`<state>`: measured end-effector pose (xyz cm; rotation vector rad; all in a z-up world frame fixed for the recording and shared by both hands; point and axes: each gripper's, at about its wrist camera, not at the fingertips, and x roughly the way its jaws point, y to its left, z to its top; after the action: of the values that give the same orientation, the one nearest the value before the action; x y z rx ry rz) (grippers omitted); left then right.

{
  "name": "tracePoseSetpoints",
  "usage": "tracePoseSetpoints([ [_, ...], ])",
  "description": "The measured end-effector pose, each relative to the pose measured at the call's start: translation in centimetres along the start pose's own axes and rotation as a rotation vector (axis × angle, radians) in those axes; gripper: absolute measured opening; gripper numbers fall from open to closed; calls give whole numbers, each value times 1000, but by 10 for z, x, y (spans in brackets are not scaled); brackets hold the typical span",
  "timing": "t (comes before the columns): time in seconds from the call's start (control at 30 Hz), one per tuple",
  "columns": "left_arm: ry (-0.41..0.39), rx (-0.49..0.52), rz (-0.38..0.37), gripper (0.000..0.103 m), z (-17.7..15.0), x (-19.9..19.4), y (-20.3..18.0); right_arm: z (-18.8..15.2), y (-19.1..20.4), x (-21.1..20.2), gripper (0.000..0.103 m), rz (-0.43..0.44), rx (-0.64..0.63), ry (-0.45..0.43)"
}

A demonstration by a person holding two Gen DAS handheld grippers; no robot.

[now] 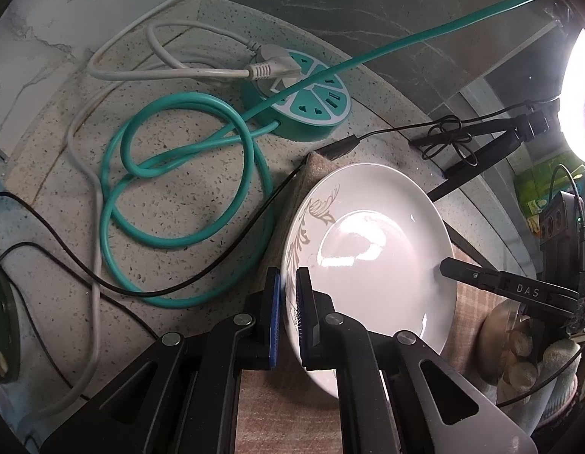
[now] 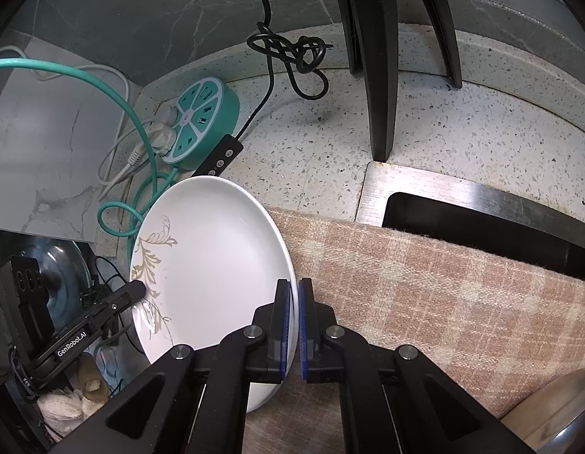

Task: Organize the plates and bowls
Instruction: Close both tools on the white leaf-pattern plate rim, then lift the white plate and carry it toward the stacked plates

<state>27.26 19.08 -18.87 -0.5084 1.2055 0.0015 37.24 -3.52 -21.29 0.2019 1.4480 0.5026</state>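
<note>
A white plate [image 1: 375,257] with a beige leaf pattern along one side hangs over a plaid cloth [image 2: 444,295]. My left gripper [image 1: 288,283] is shut on the patterned side of its rim, blue pads pressing either face. Opposite, my right gripper [image 2: 294,295] is shut on the plain edge of the same plate [image 2: 217,265]. Each gripper shows in the other's view: the right one's fingertip [image 1: 449,265] lies on the far rim, and the left one's fingertip [image 2: 135,289] rests by the leaf pattern.
A round teal power strip [image 1: 304,90] with a coiled teal cable [image 1: 179,189] and white and black cords lies on the speckled counter. Black tripod legs [image 2: 375,75] stand behind. A metal sink rim [image 2: 425,185] borders the cloth. A bright ring lamp [image 1: 580,94] glares at right.
</note>
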Motion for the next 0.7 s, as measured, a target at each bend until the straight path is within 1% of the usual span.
tracePoseSetpoints([
  [0.27, 6, -5, 0, 6, -2, -1, 0, -3, -2, -1, 5, 9, 29, -5],
  [0.47, 4, 4, 16, 6, -4, 0, -2, -3, -2, -1, 5, 9, 33, -3],
  [0.6, 11, 3, 4, 6, -8, -4, -3, -7, -2, -3, 5, 1, 37, -9],
  [0.7, 16, -7, -12, 6, -10, -7, -2, -10, -6, -4, 5, 12, 55, -2],
])
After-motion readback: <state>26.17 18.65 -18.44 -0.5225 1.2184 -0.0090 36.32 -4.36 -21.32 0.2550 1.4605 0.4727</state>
